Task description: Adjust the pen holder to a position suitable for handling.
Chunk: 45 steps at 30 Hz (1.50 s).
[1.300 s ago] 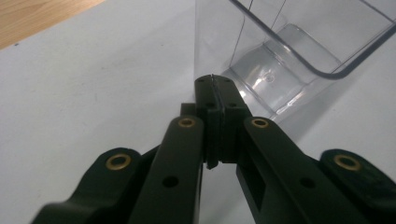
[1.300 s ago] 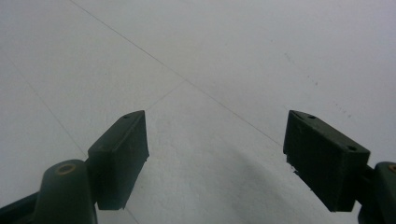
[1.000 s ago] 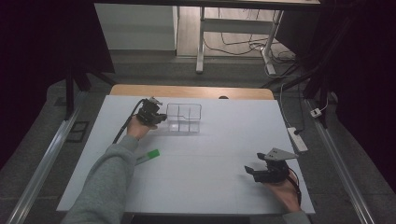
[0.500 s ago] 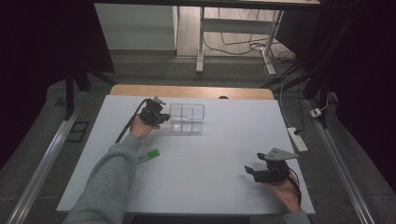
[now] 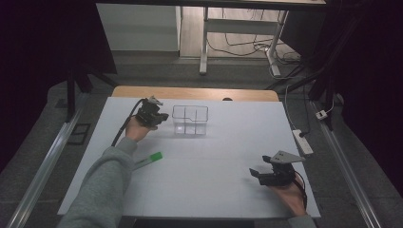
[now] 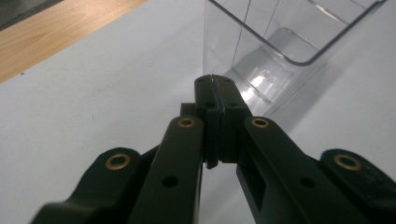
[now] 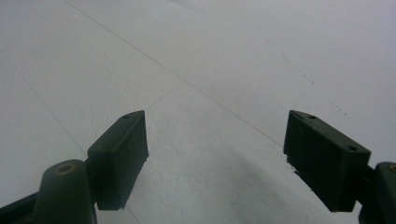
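Note:
A clear plastic box (image 5: 190,120) with inner dividers stands at the far middle of the white table (image 5: 218,142). My left gripper (image 5: 161,117) sits just left of it, jaws shut with nothing between them. In the left gripper view the closed fingertips (image 6: 214,81) point at the box's near corner (image 6: 289,42), a little short of it. My right gripper (image 5: 254,175) rests near the front right of the table. Its jaws stand open over bare tabletop (image 7: 217,140). A thin object with a green end (image 5: 154,156) lies beside the left sleeve.
A wooden strip (image 5: 195,92) runs along the table's far edge. A power strip (image 5: 304,141) lies at the right edge. Metal rails flank the table, with desk legs and cables on the floor beyond.
The left hand has shifted only slightly beside the box. The right hand has stayed put.

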Each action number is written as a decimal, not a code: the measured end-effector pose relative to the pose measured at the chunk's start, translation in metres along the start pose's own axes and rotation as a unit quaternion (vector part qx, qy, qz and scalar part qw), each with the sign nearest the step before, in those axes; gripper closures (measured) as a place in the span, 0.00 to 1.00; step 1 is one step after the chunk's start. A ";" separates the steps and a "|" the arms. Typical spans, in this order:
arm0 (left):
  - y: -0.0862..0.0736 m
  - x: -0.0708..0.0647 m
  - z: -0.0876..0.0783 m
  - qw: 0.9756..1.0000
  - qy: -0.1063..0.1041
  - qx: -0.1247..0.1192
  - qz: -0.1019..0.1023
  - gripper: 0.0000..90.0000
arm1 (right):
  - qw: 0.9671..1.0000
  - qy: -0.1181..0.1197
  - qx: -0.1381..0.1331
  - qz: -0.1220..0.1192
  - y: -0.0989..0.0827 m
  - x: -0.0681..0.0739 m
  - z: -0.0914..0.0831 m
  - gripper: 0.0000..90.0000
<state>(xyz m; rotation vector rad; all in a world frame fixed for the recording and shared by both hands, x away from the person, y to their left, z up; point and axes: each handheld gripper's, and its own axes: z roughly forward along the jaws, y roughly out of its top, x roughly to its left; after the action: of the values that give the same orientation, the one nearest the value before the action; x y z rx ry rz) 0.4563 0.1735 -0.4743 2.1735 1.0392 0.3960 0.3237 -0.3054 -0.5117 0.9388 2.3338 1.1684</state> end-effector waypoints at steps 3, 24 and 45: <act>-0.001 -0.002 -0.007 1.000 -0.003 -0.004 0.005 0.91 | 1.000 -0.003 0.000 0.001 0.000 -0.001 -0.001 0.24; -0.022 -0.008 -0.055 0.998 -0.057 0.003 0.034 0.48 | 1.000 -0.005 -0.010 -0.001 0.002 0.000 -0.002 0.24; -0.044 -0.021 -0.072 0.991 -0.090 0.081 0.049 0.39 | 1.000 0.004 -0.003 -0.009 0.003 0.002 0.002 0.24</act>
<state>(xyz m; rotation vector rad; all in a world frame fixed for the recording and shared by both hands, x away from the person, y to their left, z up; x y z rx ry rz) 0.3801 0.2092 -0.4533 2.3625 0.8939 0.1593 0.3246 -0.3012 -0.5103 0.9099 2.3381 1.1743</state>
